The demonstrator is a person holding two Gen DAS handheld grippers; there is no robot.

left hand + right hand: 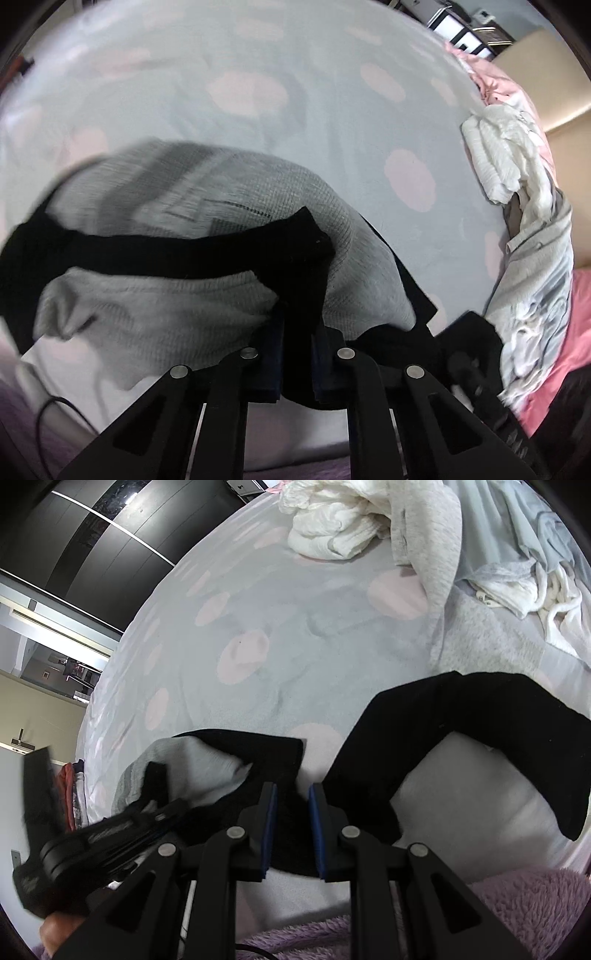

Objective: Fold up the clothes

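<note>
Both grippers clenched on black trim: left gripper (297, 363), right gripper (291, 830). Grey garment (159, 314) lying at near edge of bed (295, 110). Best lifted evenly, trim kept taut, then laid flat before creasing.

Garment (192, 306): grey knit with black trim; left part smeared by motion blur, and the lower hem hidden behind the left gripper (297, 354).
Black cloth between jaws: fold inside the left gripper dark, its pad contact not discernible.
Right gripper (291, 830): black fabric (461, 716) passes behind it; held edge hidden.
Left gripper in right view (99, 834): blurred, jaws unreadable.
Clothes pile (517, 206): cut off by the frame edge.
Bed (258, 74): far side blurred.
</note>
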